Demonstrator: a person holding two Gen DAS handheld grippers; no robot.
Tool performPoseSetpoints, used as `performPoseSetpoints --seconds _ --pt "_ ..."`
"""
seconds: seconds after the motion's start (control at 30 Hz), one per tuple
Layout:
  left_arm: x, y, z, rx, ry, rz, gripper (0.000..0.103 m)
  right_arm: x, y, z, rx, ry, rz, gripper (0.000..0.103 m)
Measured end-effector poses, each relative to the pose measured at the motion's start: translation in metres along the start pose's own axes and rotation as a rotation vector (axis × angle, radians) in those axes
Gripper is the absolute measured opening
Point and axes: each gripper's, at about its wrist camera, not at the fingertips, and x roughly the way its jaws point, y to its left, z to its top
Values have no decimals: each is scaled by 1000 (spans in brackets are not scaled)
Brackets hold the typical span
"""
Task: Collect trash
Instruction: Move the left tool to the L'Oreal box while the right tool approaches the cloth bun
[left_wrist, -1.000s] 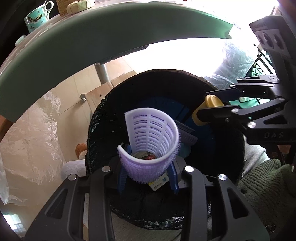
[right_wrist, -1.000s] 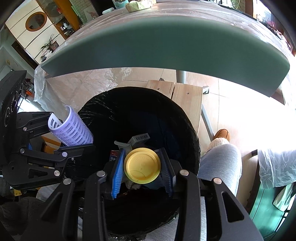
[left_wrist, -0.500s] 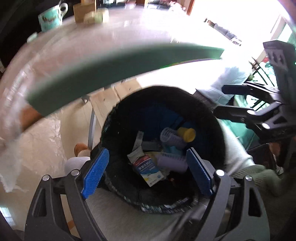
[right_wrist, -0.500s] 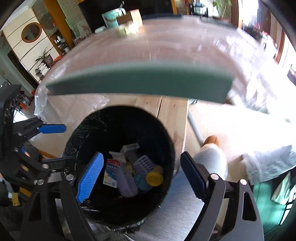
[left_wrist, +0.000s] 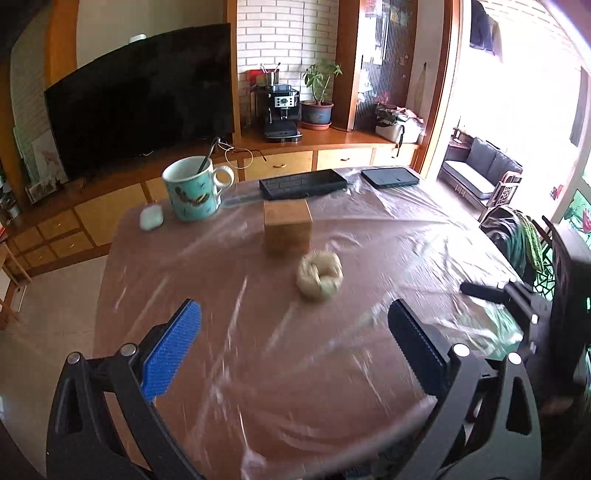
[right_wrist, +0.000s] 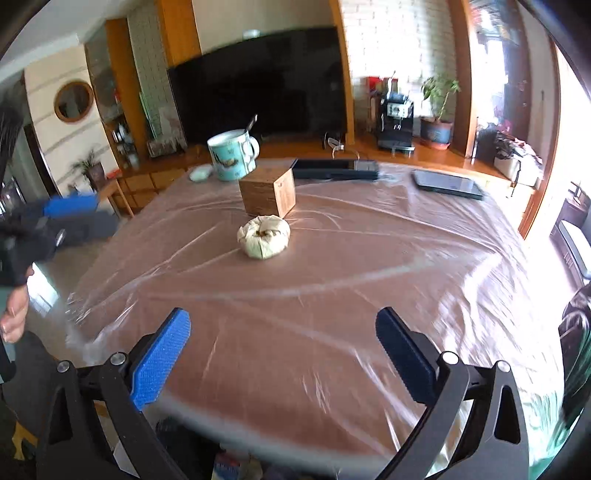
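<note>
Both tools have risen from the bin to the bench, their loads dropped. Left tool (left_wrist: 293, 347) and right tool (right_wrist: 282, 356): jaws opening, nothing between them. Remaining trash: crumpled paper wad (right_wrist: 263, 236), just before the wooden box (right_wrist: 267, 195).

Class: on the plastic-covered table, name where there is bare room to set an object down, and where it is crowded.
Free: the wide near stretch of the table between the tools' side and the paper-wrapped bundle, plus the right side below the tablet. Crowded: the far edge, with mug, wooden box and keyboard.
</note>
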Motion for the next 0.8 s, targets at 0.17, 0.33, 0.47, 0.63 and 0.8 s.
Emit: performPoseSetpoints --seconds 0.17,0.33,0.47,0.63,0.8 --pt "70 12 45 -1 81 -5 101 50 10 24 34 59 11 99" --pt "124 27 64 -44 173 -55 101 79 10 37 92 90 2 99" --pt "147 23 67 -49 191 -81 101 92 15 43 78 99 -13 98" --pt "168 15 70 -27 202 -85 101 102 19 48 102 120 -7 94" --pt "184 15 75 -16 236 -42 101 113 15 52 142 154 -38 93"
